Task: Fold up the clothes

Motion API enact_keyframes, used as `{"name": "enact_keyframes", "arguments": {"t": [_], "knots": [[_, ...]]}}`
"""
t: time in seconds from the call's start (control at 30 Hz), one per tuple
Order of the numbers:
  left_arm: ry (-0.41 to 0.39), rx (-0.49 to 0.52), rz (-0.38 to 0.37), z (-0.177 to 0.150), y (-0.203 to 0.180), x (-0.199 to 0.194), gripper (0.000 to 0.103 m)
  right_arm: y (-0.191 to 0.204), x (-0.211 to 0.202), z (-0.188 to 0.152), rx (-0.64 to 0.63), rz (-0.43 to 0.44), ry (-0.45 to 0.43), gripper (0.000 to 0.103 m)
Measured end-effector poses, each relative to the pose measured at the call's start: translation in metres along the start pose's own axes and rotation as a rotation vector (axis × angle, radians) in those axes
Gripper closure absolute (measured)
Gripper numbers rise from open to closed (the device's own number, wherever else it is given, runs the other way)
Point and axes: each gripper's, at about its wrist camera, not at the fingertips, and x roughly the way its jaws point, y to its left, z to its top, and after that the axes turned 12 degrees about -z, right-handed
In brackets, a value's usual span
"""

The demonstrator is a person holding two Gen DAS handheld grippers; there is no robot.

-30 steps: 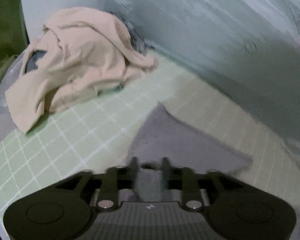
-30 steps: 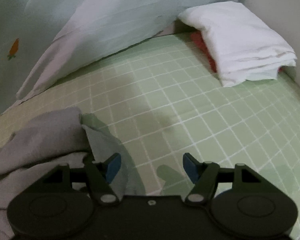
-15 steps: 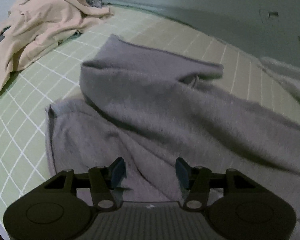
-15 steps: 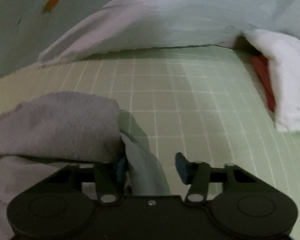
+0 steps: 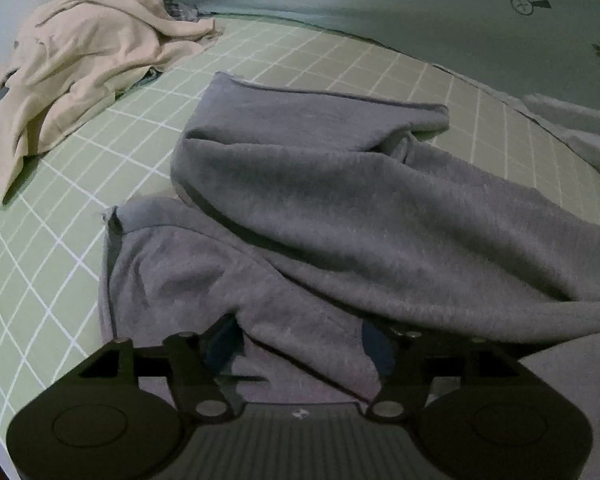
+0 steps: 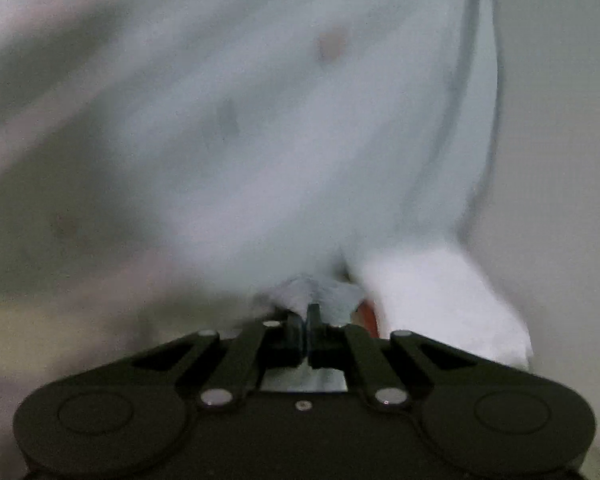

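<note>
On the bed, right tool (image 6: 307, 322) has pinched and lifted grey garment (image 5: 340, 208)

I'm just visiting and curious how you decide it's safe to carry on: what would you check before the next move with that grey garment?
1. Right gripper has cloth: ok. Its jaws have just been closing and now pinch a small tuft of pale grey fabric.
2. Left gripper has let go: ok. Its jaws have just been opening; the grey garment lies loose between them.
3. Garment lies flat: not ok, one layer is flopped over another.
4. Beige garment clear of the work area: ok, heaped apart at the far left.
5. Which part the right gripper holds: cannot tell, that view is blurred.
</note>
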Motion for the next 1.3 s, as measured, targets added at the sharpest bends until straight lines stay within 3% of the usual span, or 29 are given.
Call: {"name": "enact_keyframes", "arguments": {"t": [0.07,0.1,0.17,0.2,0.23,0.3,0.33,0.43,0.67,0.87,0.9,0.97,1.03,1.07,1.13,1.23,1.3], "knots": [[0.003,0.003,-0.007,-0.001,0.001,-0.001,0.032,-0.001,0.043,-0.033,-0.057,0.009,0.269,0.1],[0.005,0.004,-0.01,-0.001,0.002,-0.001,0.032,-0.005,0.047,-0.039,-0.039,0.023,0.307,0.096],[0.007,0.007,-0.016,-0.002,0.003,-0.001,0.031,-0.015,0.045,-0.046,0.023,0.056,0.329,0.077],[0.005,0.012,-0.016,-0.003,0.002,-0.001,0.028,-0.021,0.044,-0.049,0.054,0.073,0.34,0.063],[0.006,0.018,-0.012,-0.003,0.001,0.0,0.026,-0.024,0.041,-0.046,0.075,0.085,0.315,0.055],[0.012,0.021,-0.006,-0.003,-0.002,0.002,0.023,-0.022,0.042,-0.033,0.118,0.094,0.257,0.047],[0.016,0.02,-0.003,-0.002,-0.003,0.003,0.022,-0.024,0.048,-0.029,0.147,0.098,0.251,0.037],[0.03,0.025,-0.005,0.0,-0.004,0.006,0.018,-0.033,0.069,-0.019,0.244,0.105,0.257,0.026],[0.035,0.033,-0.006,-0.001,-0.005,0.007,0.014,-0.058,0.158,-0.017,0.626,0.137,0.423,0.024],[0.04,0.031,-0.003,0.0,-0.007,0.01,0.009,-0.05,0.202,-0.017,0.632,0.181,0.569,0.023],[0.04,0.032,-0.003,0.0,-0.007,0.01,0.008,-0.049,0.206,-0.018,0.63,0.187,0.591,0.026],[0.04,0.036,-0.004,-0.001,-0.007,0.01,0.007,-0.047,0.212,-0.018,0.633,0.21,0.624,0.048],[0.039,0.04,-0.006,-0.001,-0.008,0.011,0.005,-0.049,0.212,-0.012,0.62,0.25,0.611,0.091],[0.039,0.042,-0.007,-0.002,-0.008,0.011,0.005,-0.051,0.206,-0.005,0.612,0.277,0.578,0.091],[0.041,0.045,-0.007,-0.001,-0.008,0.011,0.004,-0.063,0.179,0.014,0.627,0.302,0.418,0.093],[0.039,0.049,-0.008,-0.001,-0.008,0.011,0.004,-0.095,0.109,0.04,0.685,0.197,0.075,0.093],[0.032,0.05,-0.008,-0.003,-0.009,0.011,0.004,-0.113,0.076,0.04,0.711,0.062,-0.044,0.092]]}}
